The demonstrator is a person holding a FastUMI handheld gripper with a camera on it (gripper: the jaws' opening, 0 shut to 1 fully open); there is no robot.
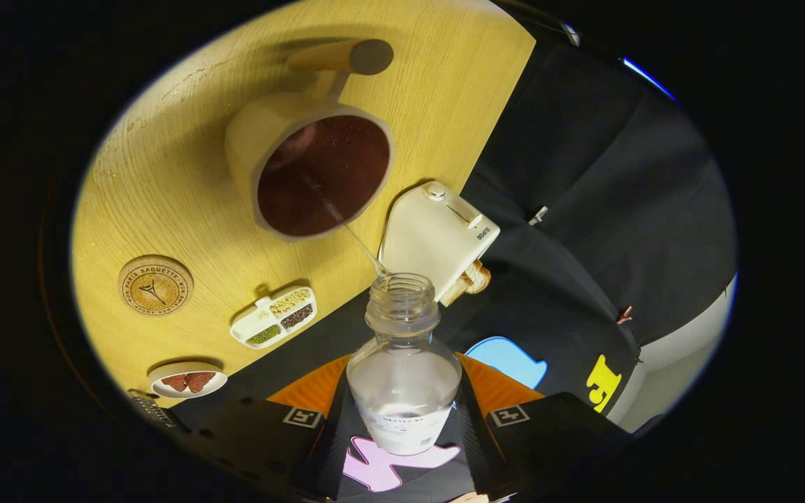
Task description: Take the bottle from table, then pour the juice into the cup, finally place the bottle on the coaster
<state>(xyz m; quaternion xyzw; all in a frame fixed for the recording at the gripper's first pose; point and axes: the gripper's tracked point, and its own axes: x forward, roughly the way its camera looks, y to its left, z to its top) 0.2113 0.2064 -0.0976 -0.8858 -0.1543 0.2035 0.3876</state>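
Tool [402,412] pinching clear plastic bottle [403,363], tilted; thin stream entering round cream cup [312,168].

Only the coaster [156,285] reads "PARIS BAGUETTE"; the toaster's [437,234] brand is too small.

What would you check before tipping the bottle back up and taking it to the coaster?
1. Grip: the gripper has a finger on each side of the bottle, which sits steady between them: ok.
2. Stream: a thin stream leaves the bottle's mouth and lands inside the cup: ok.
3. Cup level: dark inside with liquid; how full it is: cannot tell.
4. Left in bottle: it looks nearly drained, but the exact amount: cannot tell.
5. Coaster: lies bare on the table, nothing on it: ok.
6. Path: a divided snack tray sits close beside the coaster, so keep clear of it: ok.
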